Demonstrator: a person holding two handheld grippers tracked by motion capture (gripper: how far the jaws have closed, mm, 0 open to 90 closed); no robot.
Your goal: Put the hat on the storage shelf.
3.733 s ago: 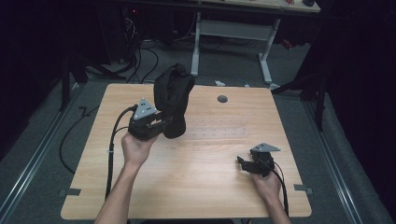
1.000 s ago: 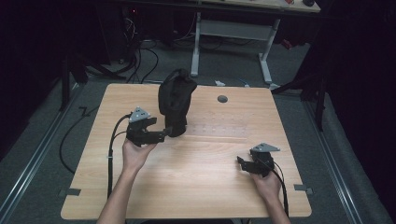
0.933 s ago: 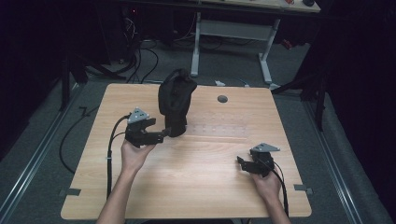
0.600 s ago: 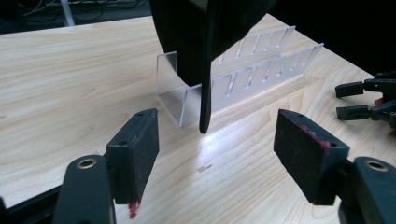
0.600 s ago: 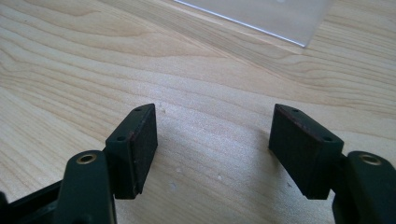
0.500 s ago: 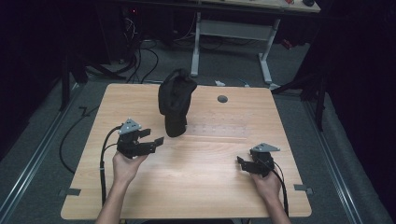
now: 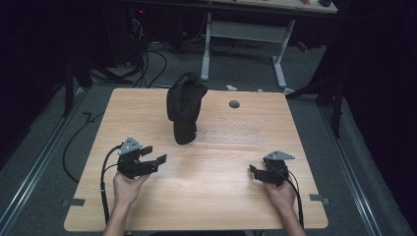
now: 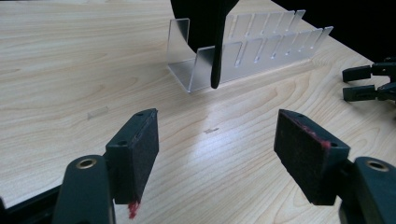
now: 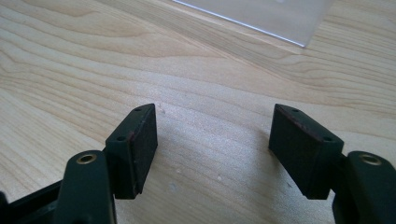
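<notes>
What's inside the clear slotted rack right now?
A black bag-like thing stands in one end of the clear slotted rack, its lower edge hanging down over a divider. The other slots look bare. The bag hides whatever lies in the end compartment behind it.

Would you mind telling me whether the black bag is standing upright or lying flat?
Upright: the black bag stands on end in the clear rack, touched by neither tool.
</notes>
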